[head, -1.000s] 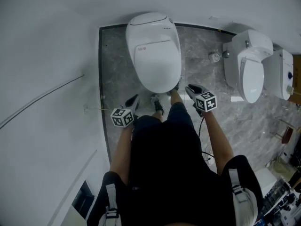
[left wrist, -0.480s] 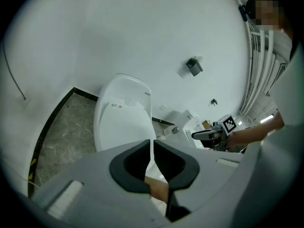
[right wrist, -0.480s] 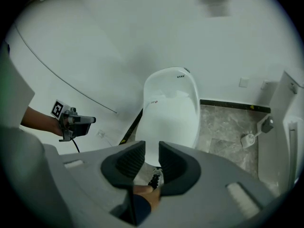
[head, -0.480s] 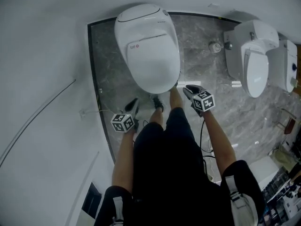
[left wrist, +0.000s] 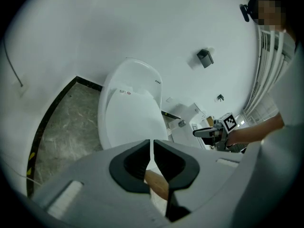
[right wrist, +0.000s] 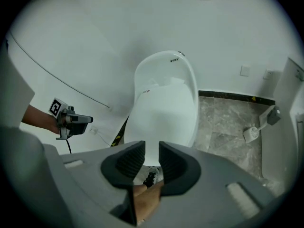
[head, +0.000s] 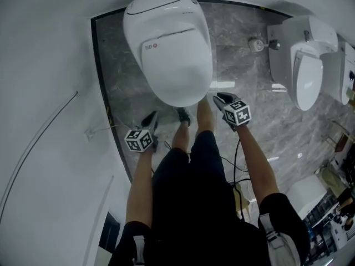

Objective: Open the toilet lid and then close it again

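The white toilet [head: 166, 49] stands with its lid [head: 175, 65] down, against the wall on grey marble floor. My left gripper [head: 150, 121] hangs off the bowl's front left, jaws shut with only a slit between them and nothing held; it looks over the lid [left wrist: 130, 122]. My right gripper [head: 219, 98] is at the bowl's front right, close to the rim. Its jaws are slightly apart and empty, aimed at the lid [right wrist: 166, 108]. Neither gripper touches the toilet. Each shows in the other's view: the right gripper [left wrist: 209, 133], the left gripper [right wrist: 76, 122].
The person's legs and shoes [head: 184, 115] stand between the grippers at the bowl's front. A second white fixture [head: 308, 65] stands to the right, with a small floor fitting [head: 256, 44] between. A thin cable [head: 100, 131] runs along the floor's dark left border [head: 102, 93].
The toilet has grown larger and shifted up-left in the head view. Both grippers have sunk lower beside the bowl's front, their jaws unchanged.
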The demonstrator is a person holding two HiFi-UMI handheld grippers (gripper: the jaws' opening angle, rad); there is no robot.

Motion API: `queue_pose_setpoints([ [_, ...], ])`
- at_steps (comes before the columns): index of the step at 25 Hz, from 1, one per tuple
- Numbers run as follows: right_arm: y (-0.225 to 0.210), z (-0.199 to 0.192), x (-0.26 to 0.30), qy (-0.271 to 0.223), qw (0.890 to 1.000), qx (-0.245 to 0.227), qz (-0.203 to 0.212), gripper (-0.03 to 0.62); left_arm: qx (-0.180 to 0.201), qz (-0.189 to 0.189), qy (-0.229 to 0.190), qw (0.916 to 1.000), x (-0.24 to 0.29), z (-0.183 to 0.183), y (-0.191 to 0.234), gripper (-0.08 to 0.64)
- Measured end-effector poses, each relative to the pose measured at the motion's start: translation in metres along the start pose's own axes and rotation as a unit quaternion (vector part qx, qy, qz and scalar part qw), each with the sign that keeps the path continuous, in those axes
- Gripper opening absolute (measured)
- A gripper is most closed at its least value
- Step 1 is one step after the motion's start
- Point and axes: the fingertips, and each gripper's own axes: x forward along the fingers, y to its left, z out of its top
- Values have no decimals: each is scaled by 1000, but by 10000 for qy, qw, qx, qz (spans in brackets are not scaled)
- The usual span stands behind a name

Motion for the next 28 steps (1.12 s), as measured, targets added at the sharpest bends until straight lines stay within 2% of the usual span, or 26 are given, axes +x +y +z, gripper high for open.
queue_pose_setpoints([
  [5,-8,-26,39,84,9998,182,41,98,-77,94,327,9994,18,-28,28,31],
  [11,-36,-43,76,155,9994,308,-3,101,-536,48,244,9983,59,-47,47,31],
  [14,-51,-51,92,171,9993,309,-100,105,-640,33,290,9975,77,-57,56,37],
  [18,-74,-57,108,132,9987,389,-309,121,-741,69,339,9967,98,-64,66,128],
  [24,-88,-62,130,96,9965,793,-239,197,-1017,244,332,9940,118,-76,86,183],
  [28,-91,-60,141,-33,9948,1005,-173,206,-1215,248,262,9919,130,-84,91,231],
])
